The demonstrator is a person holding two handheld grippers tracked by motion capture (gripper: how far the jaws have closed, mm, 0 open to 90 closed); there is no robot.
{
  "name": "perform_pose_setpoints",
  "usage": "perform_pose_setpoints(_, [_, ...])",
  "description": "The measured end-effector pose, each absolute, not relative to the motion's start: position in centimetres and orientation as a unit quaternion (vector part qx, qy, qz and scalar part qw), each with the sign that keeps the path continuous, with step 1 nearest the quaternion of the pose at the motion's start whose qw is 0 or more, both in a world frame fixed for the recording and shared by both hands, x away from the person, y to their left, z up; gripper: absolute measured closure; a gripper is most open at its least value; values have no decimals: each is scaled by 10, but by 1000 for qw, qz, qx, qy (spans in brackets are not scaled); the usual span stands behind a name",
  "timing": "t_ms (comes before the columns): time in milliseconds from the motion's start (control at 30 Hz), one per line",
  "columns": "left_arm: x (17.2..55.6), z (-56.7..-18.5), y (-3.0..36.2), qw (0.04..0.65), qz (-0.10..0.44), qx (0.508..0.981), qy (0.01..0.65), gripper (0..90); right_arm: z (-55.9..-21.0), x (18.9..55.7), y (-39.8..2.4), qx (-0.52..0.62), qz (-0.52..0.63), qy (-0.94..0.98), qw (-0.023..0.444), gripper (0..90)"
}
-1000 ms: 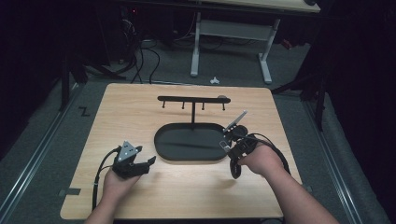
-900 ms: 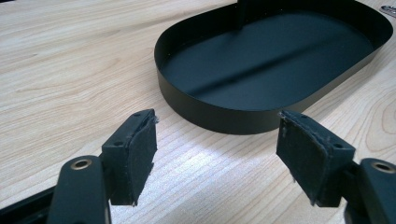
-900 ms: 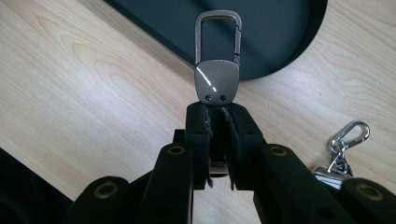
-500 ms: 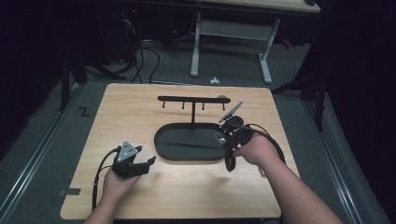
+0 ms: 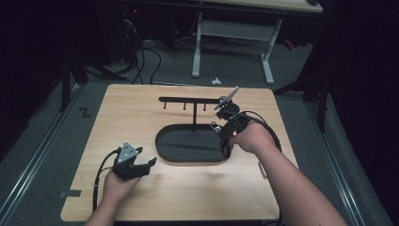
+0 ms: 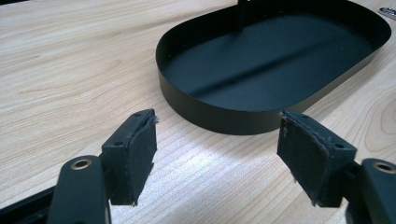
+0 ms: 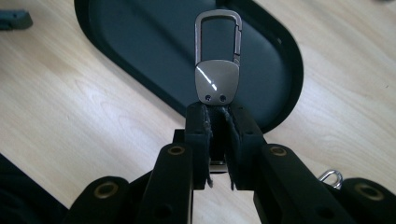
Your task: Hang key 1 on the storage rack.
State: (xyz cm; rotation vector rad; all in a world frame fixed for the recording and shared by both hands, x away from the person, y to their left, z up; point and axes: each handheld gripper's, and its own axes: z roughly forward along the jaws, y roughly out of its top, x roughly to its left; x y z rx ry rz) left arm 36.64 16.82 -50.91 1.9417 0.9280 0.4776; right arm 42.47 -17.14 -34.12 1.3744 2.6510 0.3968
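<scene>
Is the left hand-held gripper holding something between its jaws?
No, the left hand-held gripper has its jaws standing wide apart, with bare wooden table between them and the black tray beyond.

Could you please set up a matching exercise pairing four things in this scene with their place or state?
1. Left gripper
2. Right gripper
3. Tray
4. Hook rack

a. stands behind the tray
b. open, holding nothing
c. lies on the table, nothing in it
d. shut on a metal clip

Pairs: 1-b, 2-d, 3-c, 4-a
</scene>
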Motion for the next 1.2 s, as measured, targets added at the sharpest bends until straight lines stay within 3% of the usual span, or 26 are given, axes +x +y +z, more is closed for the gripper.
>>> perform_pose_setpoints(1200, [366, -510, 169, 452, 188, 787, 375, 289, -318, 464, -146, 458, 163, 870, 87, 805])
